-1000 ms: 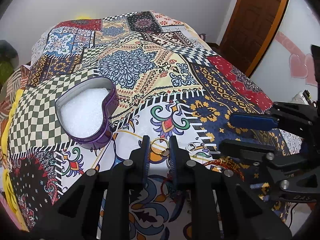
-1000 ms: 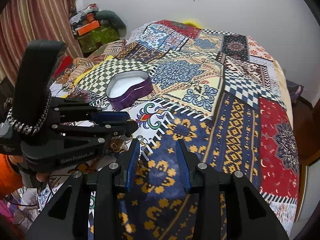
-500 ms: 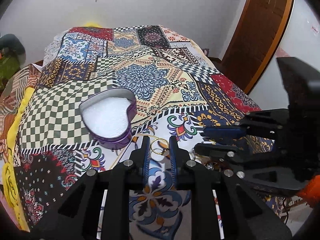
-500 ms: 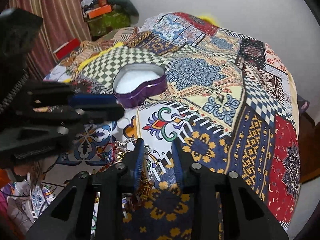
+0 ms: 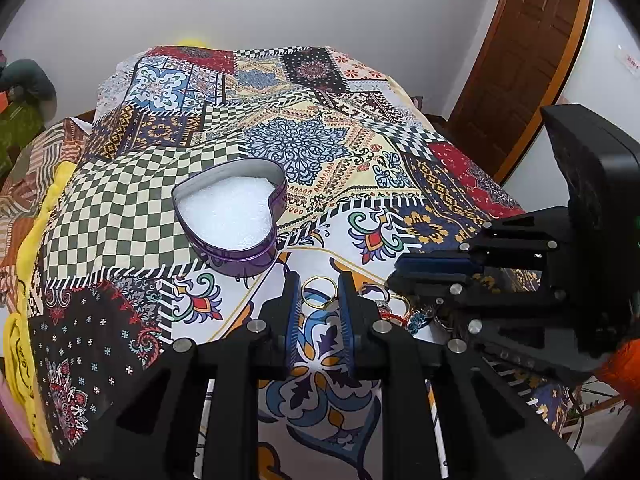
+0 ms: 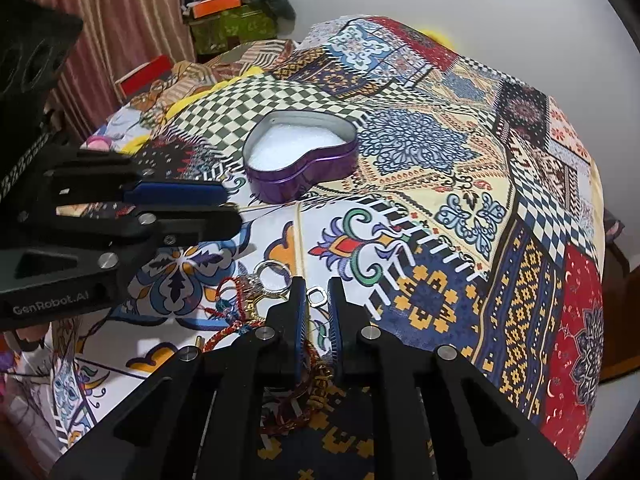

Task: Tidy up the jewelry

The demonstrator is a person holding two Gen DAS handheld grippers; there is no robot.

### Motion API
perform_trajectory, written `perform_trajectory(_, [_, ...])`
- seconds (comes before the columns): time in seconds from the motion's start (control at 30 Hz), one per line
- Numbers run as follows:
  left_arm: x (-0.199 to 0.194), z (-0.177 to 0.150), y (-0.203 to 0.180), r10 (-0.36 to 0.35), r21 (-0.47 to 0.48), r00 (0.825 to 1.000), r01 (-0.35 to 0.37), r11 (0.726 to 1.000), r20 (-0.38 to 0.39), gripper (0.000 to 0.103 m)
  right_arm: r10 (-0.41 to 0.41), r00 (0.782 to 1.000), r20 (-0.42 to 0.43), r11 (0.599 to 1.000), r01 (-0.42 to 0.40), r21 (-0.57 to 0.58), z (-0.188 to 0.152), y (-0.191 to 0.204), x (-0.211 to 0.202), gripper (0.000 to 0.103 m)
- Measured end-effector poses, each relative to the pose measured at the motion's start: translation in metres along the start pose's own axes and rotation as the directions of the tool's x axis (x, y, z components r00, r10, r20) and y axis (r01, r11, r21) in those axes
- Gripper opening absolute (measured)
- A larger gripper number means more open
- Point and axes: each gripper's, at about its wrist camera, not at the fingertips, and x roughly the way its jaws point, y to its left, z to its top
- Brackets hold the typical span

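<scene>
Since a moment ago both of my claws have dropped closer to the jewelry pile, and the right one has narrowed its gap from wide to a slim slot.

Farthest left sits the purple heart-shaped tin with white foam lining (image 5: 230, 216), lid off and nothing in it, on the patchwork patterned bedspread (image 5: 120, 208). Just in front of it and to the right, my left gripper (image 5: 319, 294) hangs with its fingers apart, and the thin gold hoop ring (image 5: 319, 291) lies between the tips, not pinched as far as I can see. Right of that is the tangle of red cord bracelets and silver rings (image 5: 394, 310), touching one another in a heap.

My right gripper (image 6: 318, 298) is over that heap, jaws nearly together around the small square silver ring (image 6: 317, 297); whether the pads actually bite it I cannot tell.

To do this step well, I judge I should lower each tip until it brushes the cloth, close slowly so the thin ring does not skate out sideways, and lift straight up so no cord snags. The tin is near, so carry low and release over the foam.
</scene>
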Motion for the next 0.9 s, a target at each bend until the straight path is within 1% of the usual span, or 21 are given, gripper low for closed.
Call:
perform_trajectory(0.2, [-0.016,0.005,0.004,0.01,-0.008,0.999,-0.01,1.0,0.032,0.018,-0.018,0.998,0.063,0.999,0.015,0.041,0.012,-0.004,-0.022,0.01])
perform_trajectory(0.47, [-0.041,0.018,0.01,0.033,-0.017,0.995,-0.031,0.999,0.093,0.018,-0.045,0.987,0.157,0.998,0.036,0.055,0.034,0.003,-0.051,0.01])
perform_trajectory(0.57, [-0.048,0.022,0.013,0.048,-0.017,0.993,-0.047,0.999,0.111,0.018,-0.053,0.981,0.184,0.997,0.042,0.058,0.04,0.007,-0.056,0.01])
perform_trajectory(0.7, [-0.056,0.029,0.02,0.074,-0.02,0.988,-0.072,0.997,0.139,0.018,-0.046,0.973,0.226,0.997,0.031,0.068,0.051,0.012,-0.063,0.01])
perform_trajectory(0.9, [-0.057,0.041,0.034,0.101,-0.03,0.982,-0.097,0.995,0.162,0.018,-0.035,0.96,0.276,0.998,0.017,0.068,0.069,0.019,-0.064,0.01])
